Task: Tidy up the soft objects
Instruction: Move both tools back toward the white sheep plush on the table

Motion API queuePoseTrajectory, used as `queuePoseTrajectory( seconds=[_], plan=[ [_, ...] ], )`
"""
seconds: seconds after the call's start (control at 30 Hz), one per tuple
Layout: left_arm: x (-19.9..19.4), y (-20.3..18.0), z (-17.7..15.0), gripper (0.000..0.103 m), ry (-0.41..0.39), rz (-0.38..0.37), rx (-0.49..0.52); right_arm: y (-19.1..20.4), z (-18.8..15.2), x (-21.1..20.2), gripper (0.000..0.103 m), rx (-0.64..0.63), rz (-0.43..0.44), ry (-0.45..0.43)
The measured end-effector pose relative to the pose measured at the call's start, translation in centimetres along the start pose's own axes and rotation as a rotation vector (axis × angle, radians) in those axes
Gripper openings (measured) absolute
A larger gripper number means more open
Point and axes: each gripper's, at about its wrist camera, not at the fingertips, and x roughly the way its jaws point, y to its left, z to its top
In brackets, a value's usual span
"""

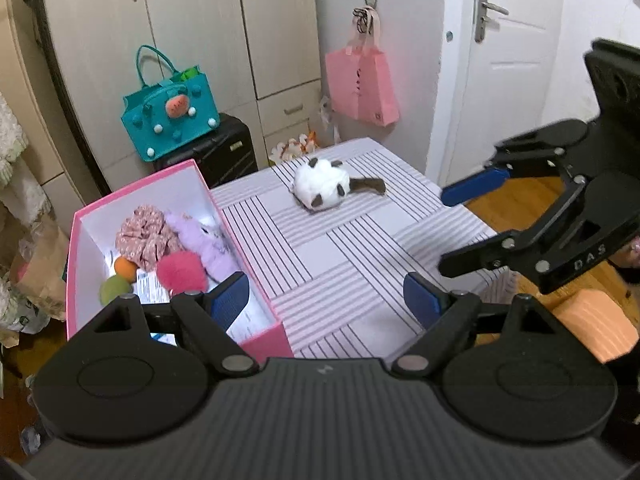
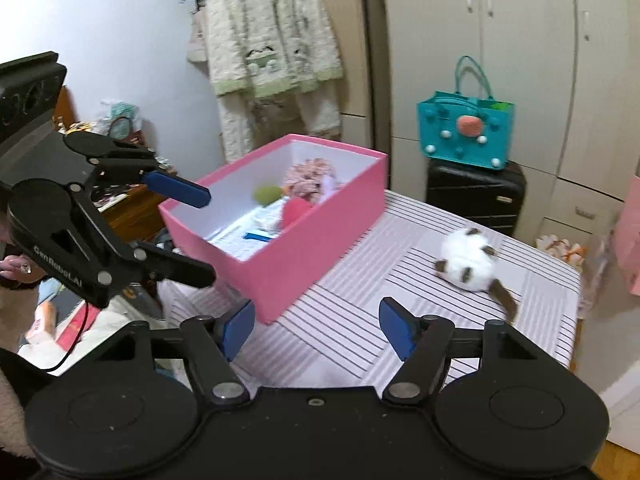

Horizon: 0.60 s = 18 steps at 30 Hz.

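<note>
A white plush toy with brown patches [image 1: 322, 190] lies on the striped table [image 1: 360, 264], also in the right wrist view [image 2: 470, 262]. A pink box [image 1: 120, 208] [image 2: 320, 240] at the table's left holds a floral scrunchie [image 1: 146, 236], a purple fluffy piece [image 1: 204, 244], a pink pom-pom [image 1: 182, 272], an orange ball [image 1: 125, 268] and a green ball [image 1: 114, 290]. My left gripper [image 1: 326, 300] is open and empty above the box's near corner and the table. My right gripper [image 2: 316, 328] is open and empty over the table's near edge; it also shows at right in the left wrist view [image 1: 456, 228].
A teal bag [image 1: 172, 116] sits on a black suitcase [image 1: 224, 152] behind the table. A pink bag [image 1: 362, 84] hangs on the wall. A white door [image 1: 508, 64] is at right. Wardrobes stand behind. A robe [image 2: 272, 40] hangs at left.
</note>
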Motion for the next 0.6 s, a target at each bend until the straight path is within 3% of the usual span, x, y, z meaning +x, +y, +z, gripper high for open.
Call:
queuePoseTrajectory(
  seconds=[0.13, 0.53, 0.6],
  plan=[
    [1.2, -0.1, 0.4, 0.084, -0.047, 0.018, -0.032, -1.7, -0.7, 0.2, 0.08, 0.011, -0.04, -0.018],
    [6.2, -1.3, 2.4, 0.084, -0.073, -0.017, -0.086, -6.1, -1.8, 3.1, 0.082, 0.029, -0.11, -0.065],
    [7.3, -1.5, 2.9, 0.088, -0.07, -0.017, -0.094, -6.7, -2.1, 3.6, 0.086, 0.015, -0.131, -0.084]
  ],
)
